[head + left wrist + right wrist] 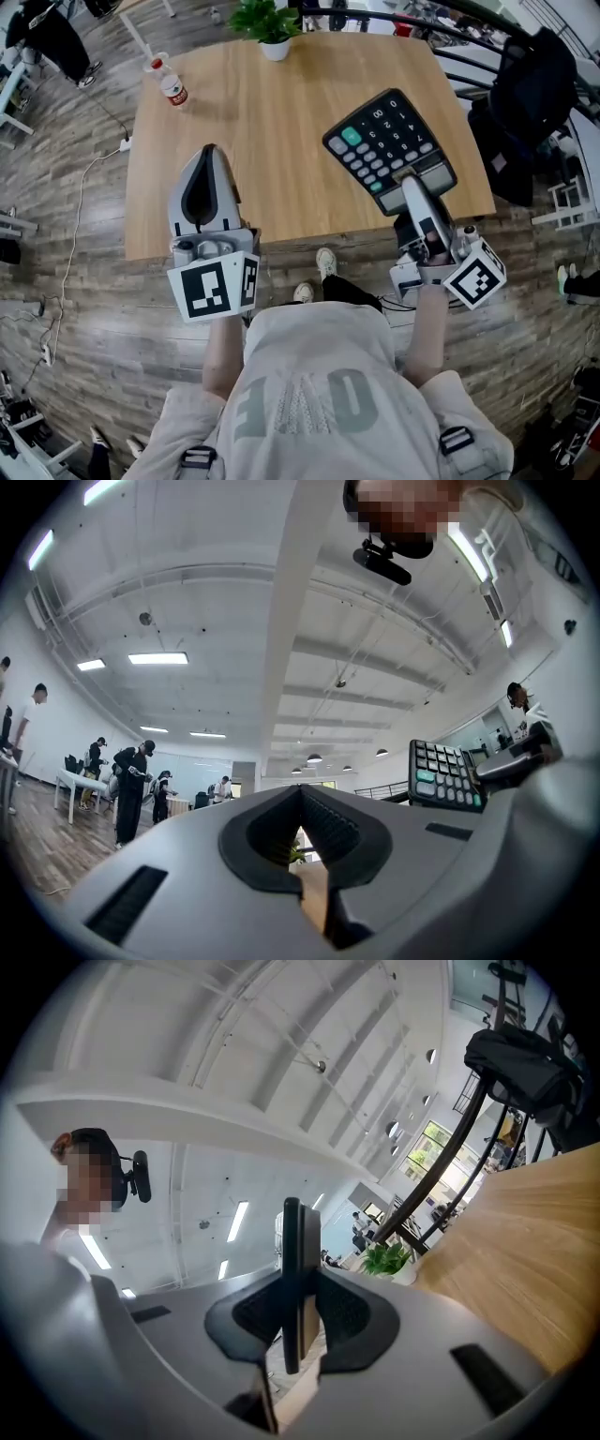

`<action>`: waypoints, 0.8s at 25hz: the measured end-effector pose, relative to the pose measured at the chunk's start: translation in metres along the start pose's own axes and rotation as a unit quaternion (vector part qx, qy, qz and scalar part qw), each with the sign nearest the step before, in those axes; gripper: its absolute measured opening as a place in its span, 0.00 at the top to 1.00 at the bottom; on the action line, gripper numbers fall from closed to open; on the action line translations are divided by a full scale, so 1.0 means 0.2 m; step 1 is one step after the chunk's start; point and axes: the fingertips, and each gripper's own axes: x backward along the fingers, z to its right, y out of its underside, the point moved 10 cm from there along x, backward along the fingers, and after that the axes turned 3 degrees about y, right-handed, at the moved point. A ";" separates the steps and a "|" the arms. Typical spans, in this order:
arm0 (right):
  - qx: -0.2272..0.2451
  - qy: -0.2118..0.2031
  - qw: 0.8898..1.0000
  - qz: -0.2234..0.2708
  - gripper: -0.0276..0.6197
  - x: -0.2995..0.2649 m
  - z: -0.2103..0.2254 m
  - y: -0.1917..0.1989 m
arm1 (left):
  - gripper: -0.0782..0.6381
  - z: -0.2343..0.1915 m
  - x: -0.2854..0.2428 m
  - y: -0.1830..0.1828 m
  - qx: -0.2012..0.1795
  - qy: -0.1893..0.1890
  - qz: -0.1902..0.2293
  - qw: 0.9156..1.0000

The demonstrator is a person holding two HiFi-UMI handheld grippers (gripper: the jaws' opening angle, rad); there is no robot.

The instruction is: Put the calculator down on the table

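A black calculator [386, 146] with grey keys and one green key hangs above the right part of the wooden table [272, 141], tilted, keys up. My right gripper [406, 180] is shut on its near edge by the display. In the right gripper view the calculator [298, 1241] stands edge-on between the pads. My left gripper [208, 155] hovers over the table's near left part, shut and holding nothing. In the left gripper view its jaws [302, 795] meet at the tips, and the calculator [444, 775] shows off to the right.
A potted plant [270, 26] stands at the table's far edge and a bottle [172, 86] lies near the far left corner. A black bag [532, 82] hangs on a rail right of the table. Cables run over the floor at left. People stand far off in the room.
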 end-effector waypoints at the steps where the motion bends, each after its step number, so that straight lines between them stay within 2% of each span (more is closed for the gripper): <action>1: 0.000 -0.006 1.000 -0.004 0.82 -0.04 0.04 -0.03 | 0.88 0.01 -0.04 0.00 -0.004 -0.006 0.000 1.000; 9: 0.003 -0.035 0.999 -0.038 0.82 -0.33 0.32 -0.26 | 0.88 0.04 -0.36 0.03 -0.023 -0.043 0.006 0.999; 14: -0.003 -0.034 0.996 -0.077 0.82 -0.50 0.47 -0.34 | 0.88 0.05 -0.53 0.08 -0.025 -0.054 -0.007 0.998; 20: 0.025 -0.031 0.992 -0.124 0.82 -0.65 0.58 -0.40 | 0.88 0.02 -0.64 0.17 -0.019 -0.059 -0.030 0.998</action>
